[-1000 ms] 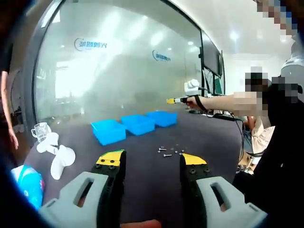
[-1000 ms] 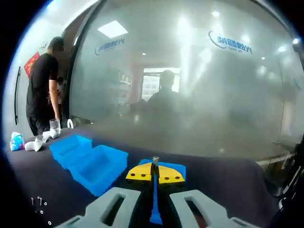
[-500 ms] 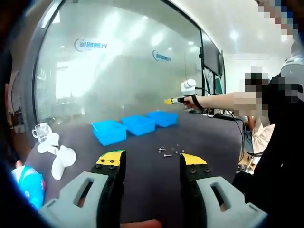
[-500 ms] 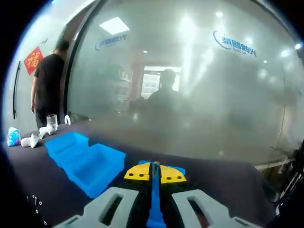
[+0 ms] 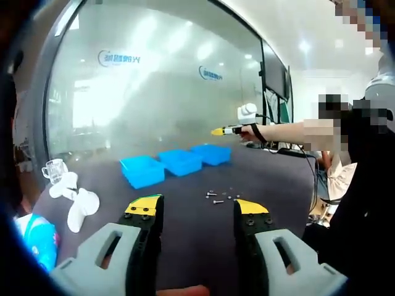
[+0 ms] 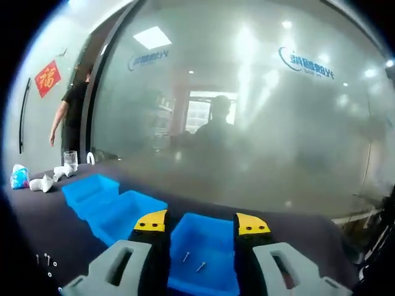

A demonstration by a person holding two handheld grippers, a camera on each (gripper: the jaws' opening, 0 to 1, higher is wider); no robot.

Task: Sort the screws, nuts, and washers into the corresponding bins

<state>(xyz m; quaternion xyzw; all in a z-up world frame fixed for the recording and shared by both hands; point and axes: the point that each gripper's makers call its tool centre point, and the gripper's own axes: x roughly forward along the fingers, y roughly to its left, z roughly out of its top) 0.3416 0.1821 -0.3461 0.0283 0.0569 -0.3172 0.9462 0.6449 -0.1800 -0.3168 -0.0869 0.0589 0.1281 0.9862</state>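
My right gripper (image 6: 200, 225) hangs with its jaws spread wide over the end blue plastic bin (image 6: 203, 253), where two small metal screws (image 6: 192, 261) lie on the floor. My left gripper (image 5: 196, 208) is also wide apart, holding nothing, above the dark tabletop (image 5: 185, 234). Loose screws, nuts and washers (image 5: 220, 197) sit mid-table, short of the three blue bins (image 5: 176, 161) along the far edge.

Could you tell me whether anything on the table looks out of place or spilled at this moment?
Nothing looks spilled or damaged. The loose hardware lies scattered on the dark table, awaiting sorting, and two screws lie in the nearest blue bin. The white objects and glass near the table's edge aren't hardware.
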